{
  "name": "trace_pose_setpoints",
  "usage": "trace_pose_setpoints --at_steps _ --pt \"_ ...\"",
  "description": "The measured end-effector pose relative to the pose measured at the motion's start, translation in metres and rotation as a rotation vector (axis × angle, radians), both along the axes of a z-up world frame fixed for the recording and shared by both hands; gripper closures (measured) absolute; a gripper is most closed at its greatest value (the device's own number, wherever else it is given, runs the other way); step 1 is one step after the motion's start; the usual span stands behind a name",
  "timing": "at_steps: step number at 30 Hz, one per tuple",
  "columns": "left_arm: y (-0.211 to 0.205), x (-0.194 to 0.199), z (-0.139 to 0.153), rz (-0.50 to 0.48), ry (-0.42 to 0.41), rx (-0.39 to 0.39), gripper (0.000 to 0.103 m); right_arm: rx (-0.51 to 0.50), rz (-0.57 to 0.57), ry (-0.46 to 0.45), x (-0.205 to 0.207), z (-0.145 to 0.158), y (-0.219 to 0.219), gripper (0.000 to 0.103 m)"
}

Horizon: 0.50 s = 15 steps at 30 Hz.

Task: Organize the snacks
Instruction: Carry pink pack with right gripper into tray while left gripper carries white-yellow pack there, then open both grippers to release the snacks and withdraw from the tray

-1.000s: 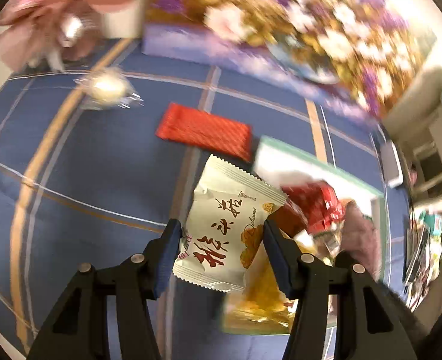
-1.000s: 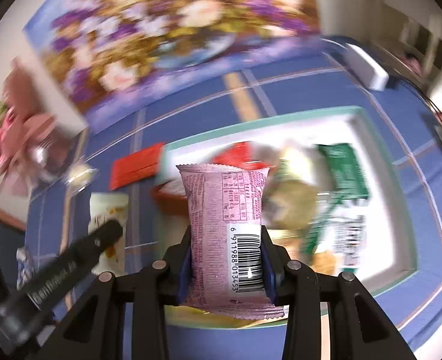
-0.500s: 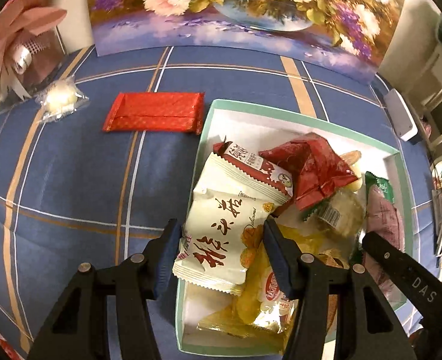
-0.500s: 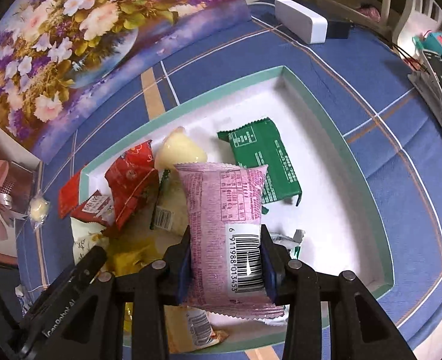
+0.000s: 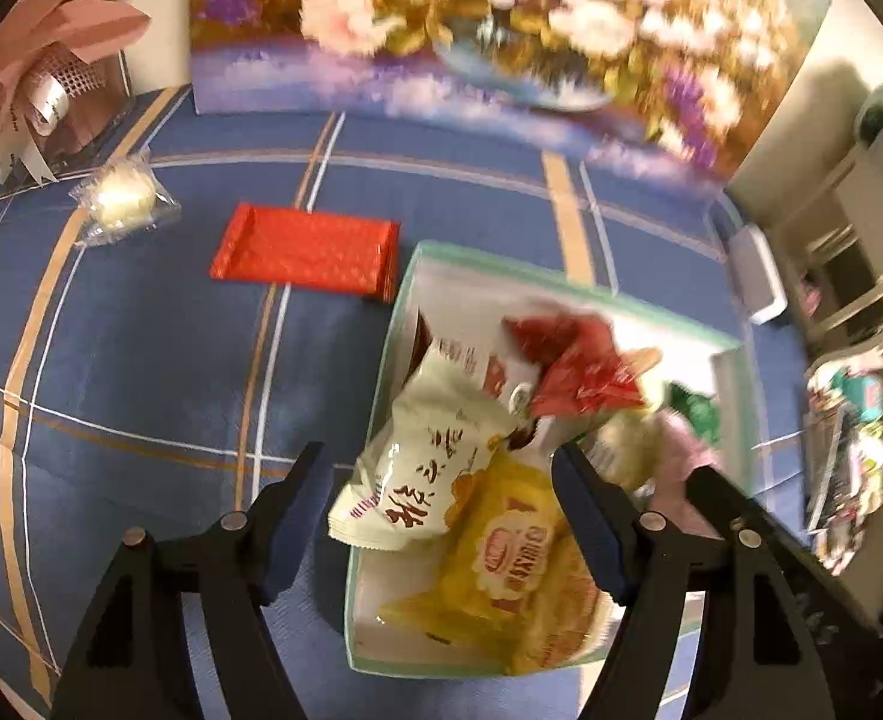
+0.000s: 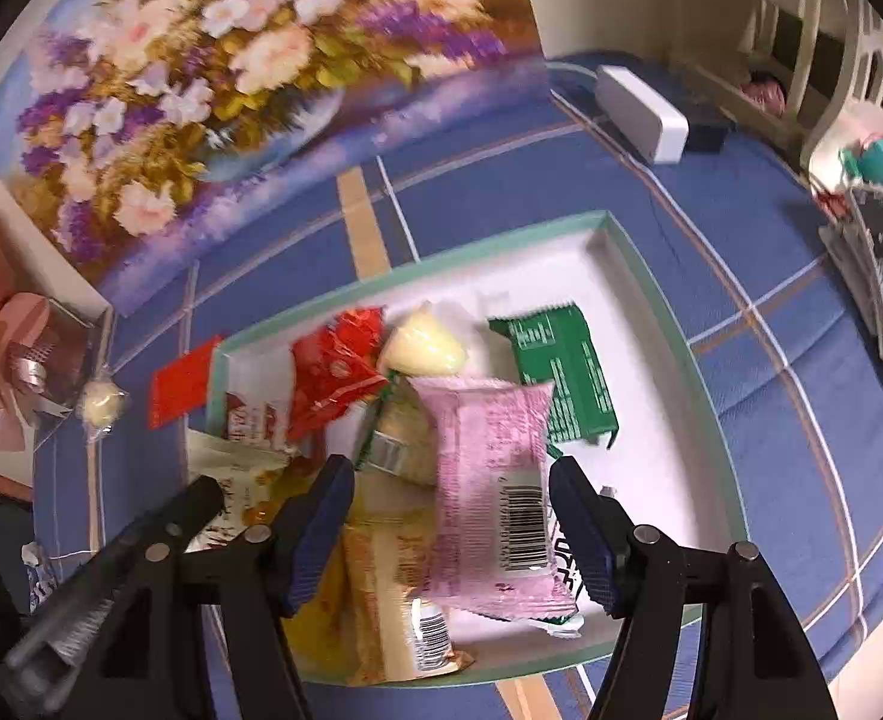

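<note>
Over the green-rimmed tray (image 6: 645,276) on the blue plaid cloth (image 5: 141,360), both grippers are letting go at once. The left gripper (image 5: 441,516) has its jaws opening, and the cream packet with red lettering (image 5: 417,468) sits between them, clear of both pads, tipped over the tray's near left edge onto the yellow cracker bag (image 5: 513,570). The right gripper (image 6: 450,522) is opening too; the pink packet with the barcode (image 6: 489,480) lies loose between its fingers, seemingly dropping onto the pile next to the green packet (image 6: 561,378) and the crumpled red one (image 6: 333,366). So the step in hand looks like the drop-off: two snacks delivered into the tray. Two things remain outside it, a flat red packet (image 5: 306,252) just beside the tray's far left corner, and a round sweet in clear wrap (image 5: 123,201) further off toward the pink ribbon bow (image 5: 33,78). I'd guess the next move calls for lifting both claws clear of the heap without dragging a packet back out, then sending the left one across for the red packet, which lies flat and may need pinching by an edge.
</note>
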<state>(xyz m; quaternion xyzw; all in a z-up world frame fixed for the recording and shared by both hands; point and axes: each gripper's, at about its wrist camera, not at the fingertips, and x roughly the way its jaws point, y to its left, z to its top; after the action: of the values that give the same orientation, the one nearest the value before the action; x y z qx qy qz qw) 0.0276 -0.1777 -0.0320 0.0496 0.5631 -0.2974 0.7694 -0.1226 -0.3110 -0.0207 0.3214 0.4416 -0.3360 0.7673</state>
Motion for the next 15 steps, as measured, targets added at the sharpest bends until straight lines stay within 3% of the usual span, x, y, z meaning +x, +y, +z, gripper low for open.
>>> trace_pose_setpoints --at_steps 3,6,15 --pt "0.016 0.008 0.014 0.046 -0.031 -0.021 0.023 -0.032 0.017 -0.011 0.003 0.013 0.008 0.032" --pt "0.04 0.024 0.022 0.136 -0.084 0.009 0.02 -0.053 0.072 -0.02 0.015 0.02 0.025 0.032" --pt "0.138 0.067 0.0 0.425 -0.099 0.136 0.019 -0.052 0.238 -0.019 0.069 0.011 0.087 0.028"
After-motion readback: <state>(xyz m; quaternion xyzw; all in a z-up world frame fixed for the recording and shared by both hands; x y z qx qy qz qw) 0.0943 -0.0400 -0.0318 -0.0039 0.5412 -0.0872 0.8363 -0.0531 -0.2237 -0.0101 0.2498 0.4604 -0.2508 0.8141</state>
